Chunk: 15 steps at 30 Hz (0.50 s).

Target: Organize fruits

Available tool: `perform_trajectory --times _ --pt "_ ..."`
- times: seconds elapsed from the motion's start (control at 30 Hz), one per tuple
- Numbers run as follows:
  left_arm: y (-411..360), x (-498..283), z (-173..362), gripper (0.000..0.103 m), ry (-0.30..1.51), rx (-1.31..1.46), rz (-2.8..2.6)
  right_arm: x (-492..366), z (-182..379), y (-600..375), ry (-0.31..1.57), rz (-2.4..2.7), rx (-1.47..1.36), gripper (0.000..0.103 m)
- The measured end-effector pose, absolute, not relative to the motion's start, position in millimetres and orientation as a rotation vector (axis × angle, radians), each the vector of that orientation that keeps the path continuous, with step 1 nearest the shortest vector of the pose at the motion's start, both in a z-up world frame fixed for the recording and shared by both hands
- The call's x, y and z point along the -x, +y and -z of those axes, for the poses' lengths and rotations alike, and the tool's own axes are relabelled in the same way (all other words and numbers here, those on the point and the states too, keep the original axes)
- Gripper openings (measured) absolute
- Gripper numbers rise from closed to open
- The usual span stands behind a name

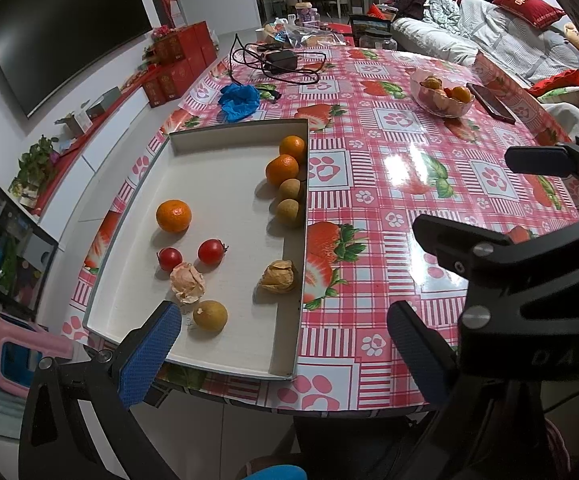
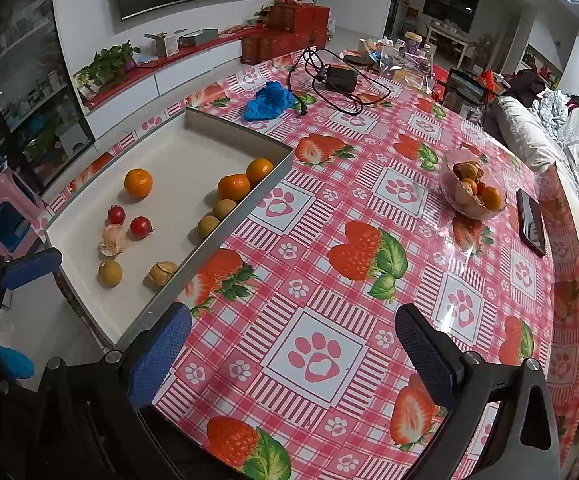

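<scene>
A shallow white tray (image 1: pixel 217 192) (image 2: pixel 169 148) lies at the table's left edge. It holds three oranges, one apart (image 1: pixel 173 216) (image 2: pixel 138 183) and two by the right wall (image 1: pixel 282 169) (image 2: pixel 233 187), two cherry tomatoes (image 1: pixel 211 251) (image 2: pixel 140 226), three brown longans (image 1: pixel 210 317) (image 2: pixel 110 273), and two papery husk fruits (image 1: pixel 278 277) (image 2: pixel 162 273). A clear glass bowl (image 1: pixel 441 92) (image 2: pixel 474 192) with more fruit stands far right. My left gripper (image 1: pixel 283 350) is open and empty over the tray's near corner. My right gripper (image 2: pixel 293 350) is open and empty above the tablecloth.
A phone (image 1: pixel 491 103) (image 2: pixel 531 223) lies beside the bowl. A blue glove (image 1: pixel 239 100) (image 2: pixel 268 101) and a black charger with cables (image 1: pixel 281 61) (image 2: pixel 339 78) lie beyond the tray. Jars and bags crowd the far end. The right gripper shows in the left wrist view (image 1: pixel 529 200).
</scene>
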<state>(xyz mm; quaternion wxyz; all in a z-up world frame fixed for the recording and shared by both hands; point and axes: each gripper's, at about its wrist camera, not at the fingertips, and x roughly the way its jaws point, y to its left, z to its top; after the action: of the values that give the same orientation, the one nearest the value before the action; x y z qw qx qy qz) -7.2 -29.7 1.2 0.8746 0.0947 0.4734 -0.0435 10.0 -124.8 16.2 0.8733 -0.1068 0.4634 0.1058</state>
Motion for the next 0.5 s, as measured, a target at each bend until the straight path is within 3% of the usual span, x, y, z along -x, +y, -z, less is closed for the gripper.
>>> perform_trajectory --times 0.5 --pt "-34.8 8.4 -3.7 0.103 0.986 -0.204 0.091 -9.8 -17.2 -127.3 0.967 -0.221 0.221 0.103"
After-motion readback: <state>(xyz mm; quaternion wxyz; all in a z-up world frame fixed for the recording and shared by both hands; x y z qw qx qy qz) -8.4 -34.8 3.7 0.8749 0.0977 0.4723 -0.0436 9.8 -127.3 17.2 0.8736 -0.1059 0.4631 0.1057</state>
